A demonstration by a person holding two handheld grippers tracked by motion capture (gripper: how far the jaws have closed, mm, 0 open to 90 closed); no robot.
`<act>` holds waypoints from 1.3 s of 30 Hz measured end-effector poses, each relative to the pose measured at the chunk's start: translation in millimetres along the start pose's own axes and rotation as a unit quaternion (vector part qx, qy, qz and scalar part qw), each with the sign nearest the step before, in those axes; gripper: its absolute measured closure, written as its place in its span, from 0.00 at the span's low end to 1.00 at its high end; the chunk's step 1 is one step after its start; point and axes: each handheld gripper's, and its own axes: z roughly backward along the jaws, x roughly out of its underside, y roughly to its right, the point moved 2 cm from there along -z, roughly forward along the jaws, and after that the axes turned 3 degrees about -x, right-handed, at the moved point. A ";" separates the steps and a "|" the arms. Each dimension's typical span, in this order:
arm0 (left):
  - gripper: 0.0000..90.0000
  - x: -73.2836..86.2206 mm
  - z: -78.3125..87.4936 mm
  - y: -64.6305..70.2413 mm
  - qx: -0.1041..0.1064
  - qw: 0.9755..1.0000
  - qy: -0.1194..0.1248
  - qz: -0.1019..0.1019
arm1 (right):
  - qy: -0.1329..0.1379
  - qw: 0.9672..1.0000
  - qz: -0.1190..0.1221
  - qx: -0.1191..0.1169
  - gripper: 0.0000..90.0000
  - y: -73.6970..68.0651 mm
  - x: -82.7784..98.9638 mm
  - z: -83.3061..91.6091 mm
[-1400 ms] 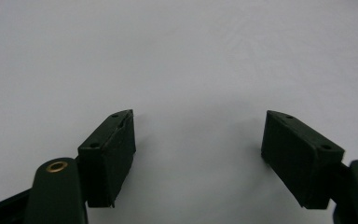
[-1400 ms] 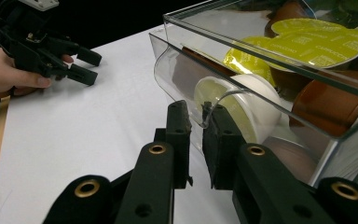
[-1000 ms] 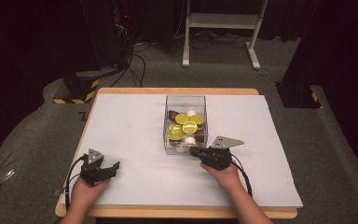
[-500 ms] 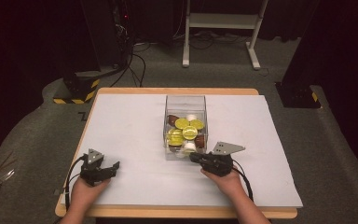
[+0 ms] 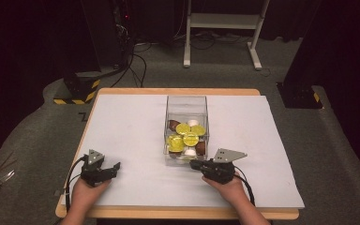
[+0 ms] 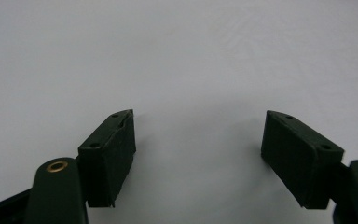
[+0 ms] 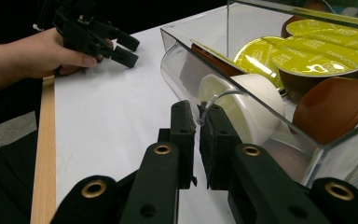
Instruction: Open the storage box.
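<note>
**Thin grip on the box wall**

The clear box of coffee capsules stands mid-table on the white sheet, and its near wall is where our work is. In the right gripper view our right gripper has its jaws drawn nearly together, with the rounded corner of that transparent wall caught in the slit between them; we judge the pads are pinching it, though the bite is only at the tips. From above, the same gripper lies low against the box's near right corner.

Our left gripper rests well apart near the table's left front edge, jaws spread wide over bare sheet, holding nothing.

The risk we see: smooth plastic and a shallow hold could let the wall slip out if we pull. A sideways or upward tug might instead tip the box and spill capsules, since nothing braces it.
</note>
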 end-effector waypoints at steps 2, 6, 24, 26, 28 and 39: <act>0.29 0.1 0.0 0.1 0.000 1.000 0.000 0.000 | 0.000 1.000 -0.003 0.000 0.94 -1.8 0.8 0.9; 0.29 0.1 0.0 0.1 0.000 1.000 0.001 0.000 | 0.000 1.000 0.001 -0.004 0.94 -6.1 2.4 2.3; 0.29 0.0 -0.2 0.1 0.000 1.000 0.001 0.001 | -0.012 1.000 0.006 -0.019 0.94 -19.2 7.9 10.1; 0.29 -0.2 -0.3 -0.5 0.001 1.000 0.001 -0.002 | -0.012 1.000 0.005 -0.021 0.94 -20.6 9.0 12.3; 0.29 -0.1 -0.2 -0.4 0.001 1.000 0.001 -0.001 | -0.015 1.000 0.006 -0.021 0.94 -21.4 9.4 13.1; 0.29 0.0 -0.1 0.1 0.000 1.000 0.001 0.001 | -0.018 0.999 0.016 -0.026 0.95 -28.4 11.2 13.4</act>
